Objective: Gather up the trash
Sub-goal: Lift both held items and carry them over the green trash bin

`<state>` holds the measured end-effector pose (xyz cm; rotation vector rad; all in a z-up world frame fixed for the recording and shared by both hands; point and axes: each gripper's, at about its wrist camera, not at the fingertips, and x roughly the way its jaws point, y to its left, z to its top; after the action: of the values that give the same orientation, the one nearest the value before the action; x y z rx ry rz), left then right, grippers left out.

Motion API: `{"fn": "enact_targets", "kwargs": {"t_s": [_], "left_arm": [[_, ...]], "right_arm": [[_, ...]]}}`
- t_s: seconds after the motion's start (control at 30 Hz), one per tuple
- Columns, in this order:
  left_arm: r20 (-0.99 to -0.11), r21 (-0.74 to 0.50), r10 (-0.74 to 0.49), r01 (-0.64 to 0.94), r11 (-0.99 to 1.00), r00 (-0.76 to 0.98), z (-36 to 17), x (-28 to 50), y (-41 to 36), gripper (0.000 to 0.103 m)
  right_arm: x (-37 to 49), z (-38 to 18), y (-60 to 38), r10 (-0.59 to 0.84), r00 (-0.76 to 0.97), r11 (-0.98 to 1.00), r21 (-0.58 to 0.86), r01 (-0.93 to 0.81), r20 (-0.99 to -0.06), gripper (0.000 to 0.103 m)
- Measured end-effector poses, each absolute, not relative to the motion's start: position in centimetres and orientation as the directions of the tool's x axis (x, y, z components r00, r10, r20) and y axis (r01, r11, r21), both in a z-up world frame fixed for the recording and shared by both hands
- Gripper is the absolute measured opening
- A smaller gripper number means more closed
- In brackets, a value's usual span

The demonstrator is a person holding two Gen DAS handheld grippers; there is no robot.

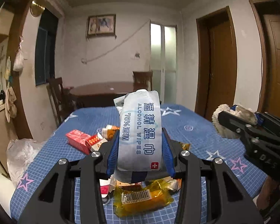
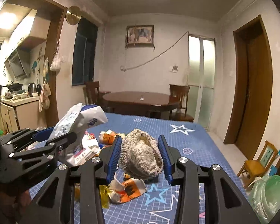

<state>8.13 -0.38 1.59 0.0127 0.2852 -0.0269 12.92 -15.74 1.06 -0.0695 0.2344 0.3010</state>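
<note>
Two grippers lifting trash above the blue table [image 1: 186, 136]: left gripper [image 1: 141, 145] clamping a wipes pack [image 1: 140, 130], right gripper [image 2: 141, 151] pinching a knitted rag [image 2: 141, 158].

The left gripper [image 1: 141, 143] pointed slightly downward, its jaws closed partway, blue pads [image 1: 113, 155] pressing both sides of a wipes packet [image 1: 140, 128]. The right gripper [image 2: 141, 151] was raised beside it at a similar tilt, its jaws clamped around a knitted cloth [image 2: 142, 156].
</note>
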Motion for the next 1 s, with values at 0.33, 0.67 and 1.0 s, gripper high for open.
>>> {"fn": "enact_targets", "kwargs": {"t_s": [0.33, 0.67, 1.0], "left_arm": [[-0.276, 0.026, -0.097, 0.108, 0.994, 0.956, 3.5, 9.4, -3.7, 0.040], [-0.312, -0.011, -0.338, 0.352, 0.936, 0.888, 5.4, 15.4, -15.2, 0.040], [-0.431, -0.048, -0.561, 0.603, 0.796, 0.707, 4.1, 20.4, -29.8, 0.040]], "right_arm": [[12.2, 2.9, -18.6, 0.270, 0.932, 0.960, -0.005, -0.279, -0.242, 0.042], [12.4, 5.8, -33.2, -0.009, 0.959, 1.000, -0.008, 0.008, -0.284, 0.042], [12.1, 4.4, -51.1, -0.222, 0.881, 0.969, 0.006, 0.247, -0.418, 0.042]]}}
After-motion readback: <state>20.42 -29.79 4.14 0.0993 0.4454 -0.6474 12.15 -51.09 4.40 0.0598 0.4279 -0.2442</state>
